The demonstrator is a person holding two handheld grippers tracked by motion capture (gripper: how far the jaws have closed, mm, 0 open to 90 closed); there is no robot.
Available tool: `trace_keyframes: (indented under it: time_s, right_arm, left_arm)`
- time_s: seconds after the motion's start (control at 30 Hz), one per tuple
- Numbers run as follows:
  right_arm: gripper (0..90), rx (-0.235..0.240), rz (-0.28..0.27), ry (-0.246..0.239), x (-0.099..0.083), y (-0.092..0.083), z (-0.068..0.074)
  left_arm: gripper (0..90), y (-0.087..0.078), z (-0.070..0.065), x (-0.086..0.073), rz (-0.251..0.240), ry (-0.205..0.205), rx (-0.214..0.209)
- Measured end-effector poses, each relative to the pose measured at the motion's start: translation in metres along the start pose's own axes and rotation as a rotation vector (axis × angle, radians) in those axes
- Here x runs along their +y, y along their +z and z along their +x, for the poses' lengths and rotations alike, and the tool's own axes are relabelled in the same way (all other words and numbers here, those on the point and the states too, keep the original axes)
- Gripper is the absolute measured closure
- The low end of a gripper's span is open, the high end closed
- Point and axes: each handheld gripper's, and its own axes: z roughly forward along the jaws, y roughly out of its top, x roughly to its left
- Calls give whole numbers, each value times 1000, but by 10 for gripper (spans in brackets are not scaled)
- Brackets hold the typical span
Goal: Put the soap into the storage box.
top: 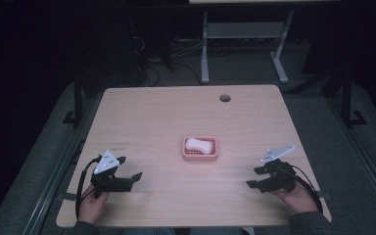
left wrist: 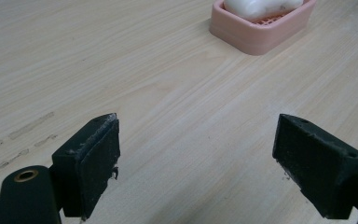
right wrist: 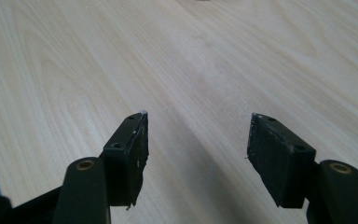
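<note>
High view: a white bar of soap (top: 199,145) lies in a pink soap dish (top: 200,155) just right of the middle of the wooden table (top: 166,112). The left gripper (top: 129,168) sits low near the table's front left, held by the left hand (top: 92,204); the right gripper (top: 255,177) is near the front right, held by the right hand (top: 297,198). Both point inward toward the dish, each well apart from it.

Tongs: both pairs stand open with nothing between them. The left gripper view shows its jaws wide apart over bare wood; the right gripper view shows jaws apart by a narrower gap, again over bare wood.

Why so placed, as I read it: the dish sits centrally, within reach of either hand, and its raised rim keeps the soap from sliding. The soap lies across the dish, upper surface well above the rim, so a jaw pair could close over it from above or from the side. The grippers, parked on opposite sides with jaws facing in, look like a ready posture, no contact yet.

Left gripper view: the dish appears at top right, ahead and off-axis, so that hand would need to swing right to line up.

Edges and room: open wood lies all around the dish, with no obstacle on either path. A cable hole (top: 224,98) lies far back, out of the way. Both hands are close to the front edge; the right gripper is also close to the right edge, so its free room is inward.
</note>
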Motion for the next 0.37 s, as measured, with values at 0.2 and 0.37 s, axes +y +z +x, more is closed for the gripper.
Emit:
trace_keyframes:
  time_s: [0.2,0.37]
  right_arm:
    - [376,-6,-21,8,-8,-3,4]
    - [364,-20,-57,16,-16,-4,10]
  left_arm:
    - [145,1,-2,0,6,6,-4]
    - [145,2,-3,1,8,11,-10]
